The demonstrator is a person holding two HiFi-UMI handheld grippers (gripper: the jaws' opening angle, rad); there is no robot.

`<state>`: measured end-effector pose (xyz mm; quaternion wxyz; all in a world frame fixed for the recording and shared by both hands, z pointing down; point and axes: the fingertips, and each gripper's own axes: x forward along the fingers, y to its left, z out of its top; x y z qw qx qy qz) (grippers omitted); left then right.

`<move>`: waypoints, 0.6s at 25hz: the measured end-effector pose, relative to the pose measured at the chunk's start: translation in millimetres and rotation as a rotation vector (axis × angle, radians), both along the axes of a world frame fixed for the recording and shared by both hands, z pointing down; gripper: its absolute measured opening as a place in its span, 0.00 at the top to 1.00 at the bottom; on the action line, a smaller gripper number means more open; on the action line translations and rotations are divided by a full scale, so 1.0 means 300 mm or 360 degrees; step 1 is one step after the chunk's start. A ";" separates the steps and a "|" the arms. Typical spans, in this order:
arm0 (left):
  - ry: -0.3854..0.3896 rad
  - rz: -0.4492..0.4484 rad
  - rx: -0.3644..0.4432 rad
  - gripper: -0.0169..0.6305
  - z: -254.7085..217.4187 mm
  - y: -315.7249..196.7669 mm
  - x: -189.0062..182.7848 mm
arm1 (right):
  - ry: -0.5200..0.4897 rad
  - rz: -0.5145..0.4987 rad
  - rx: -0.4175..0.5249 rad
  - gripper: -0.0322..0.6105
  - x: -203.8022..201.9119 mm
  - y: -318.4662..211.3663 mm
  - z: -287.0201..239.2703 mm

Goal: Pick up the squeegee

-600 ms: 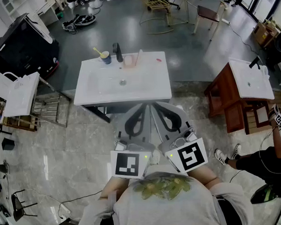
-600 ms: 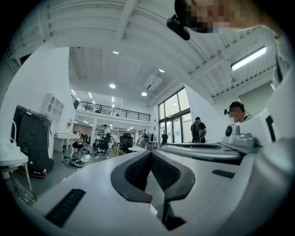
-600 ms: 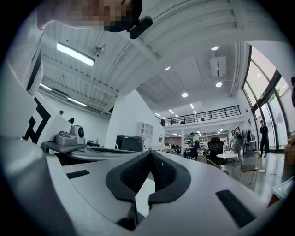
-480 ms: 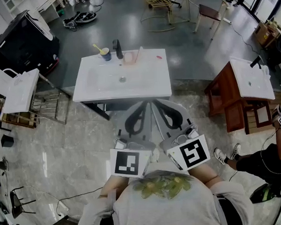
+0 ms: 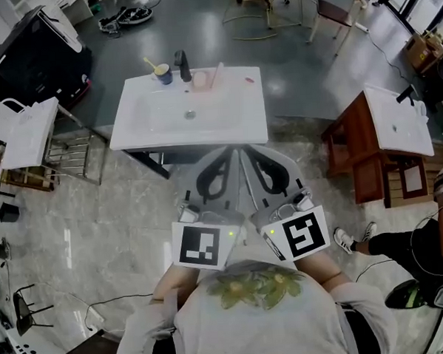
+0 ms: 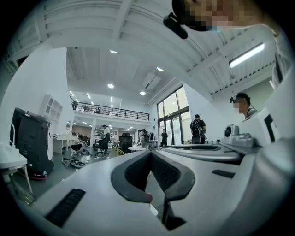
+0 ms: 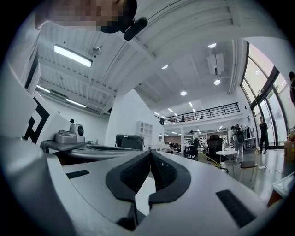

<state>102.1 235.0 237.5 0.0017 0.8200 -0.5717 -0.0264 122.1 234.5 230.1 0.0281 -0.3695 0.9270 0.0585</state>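
approach not begun – both tongs empty, squeegee on far side of sink

step in hand: pre-reach. the left gripper has its jaws together, pads meeting at the tips, nothing between them. the right gripper is the same: jaws pressed together, empty. in the head view both are held close to the person's chest, side by side, tips pointing toward the white sink on its stand just ahead.

task item: best candidate for the squeegee is the pale pink piece lying on the back ledge of the sink, just right of the black faucet. at this range i cannot confirm blade or handle; identity is a judgement. a blue cup with a yellow item in it stands left of the faucet; a small red thing lies on the ledge further right. the pink piece is well apart from both grippers, across the whole basin.

next move calls for (judgement): step up to the sink, part the jaws of one gripper, carry it over the basin to the back ledge and come down on the pink piece clear of the faucet. the right gripper looks the easier line, with the faucet and cup off to the left.

writing: none legible. each gripper carries black-and-white square marker patterns on its cube (left cube, right cube); these are codes, not text. no brand or label readable on the sink, the cup or the pink piece.
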 end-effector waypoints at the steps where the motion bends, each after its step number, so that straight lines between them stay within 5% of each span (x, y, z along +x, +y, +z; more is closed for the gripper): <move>1: 0.0001 -0.0002 -0.0007 0.96 0.003 -0.008 -0.004 | 0.0007 -0.0003 -0.0018 0.91 -0.004 -0.006 0.008; 15: 0.0066 0.0006 -0.0081 0.96 0.066 -0.224 -0.132 | 0.0106 -0.0001 -0.0128 0.91 -0.136 -0.220 0.075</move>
